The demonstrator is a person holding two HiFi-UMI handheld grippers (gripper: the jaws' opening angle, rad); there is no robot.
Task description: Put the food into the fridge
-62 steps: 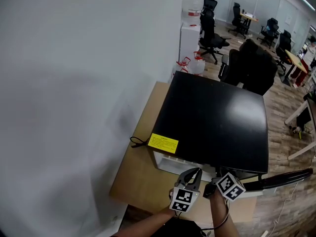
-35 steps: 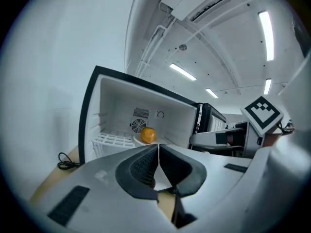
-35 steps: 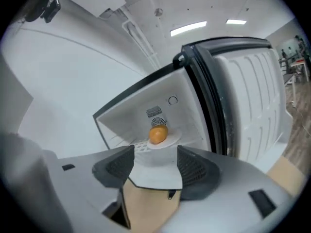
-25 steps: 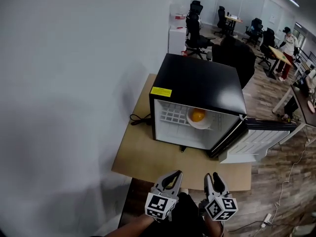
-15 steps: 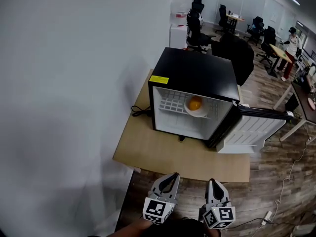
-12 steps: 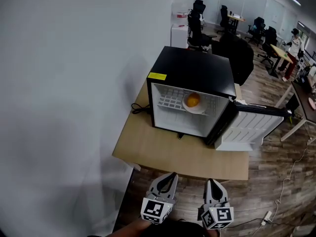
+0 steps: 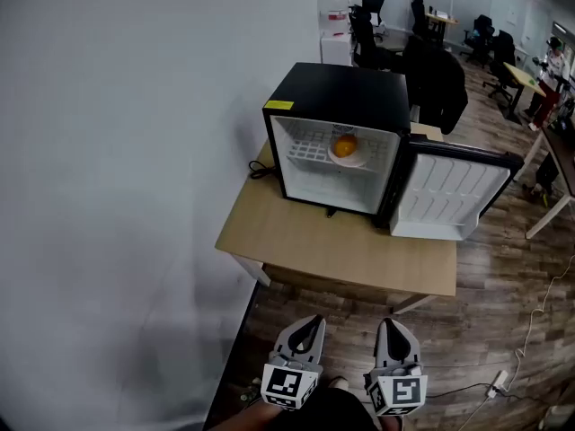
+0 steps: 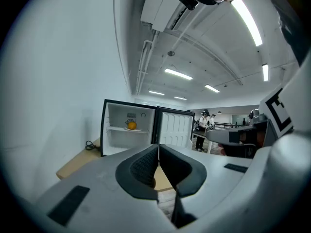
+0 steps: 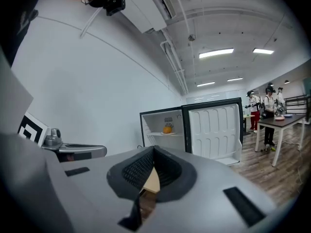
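A small black fridge stands on a wooden table with its door swung open to the right. On its upper wire shelf an orange fruit rests on a white plate; the fruit shows in both gripper views too. My left gripper and right gripper hang side by side over the floor, well in front of the table. Both are shut with nothing between the tips.
A white wall runs along the left. A black cable lies on the table left of the fridge. Behind it are office chairs and desks; people stand at a table to the right. Wood flooring lies under me.
I have backed away from the table, so the fridge looks smaller and farther. The grippers stayed low and together; the right one's jaws went from apart to shut. The door stands wider.
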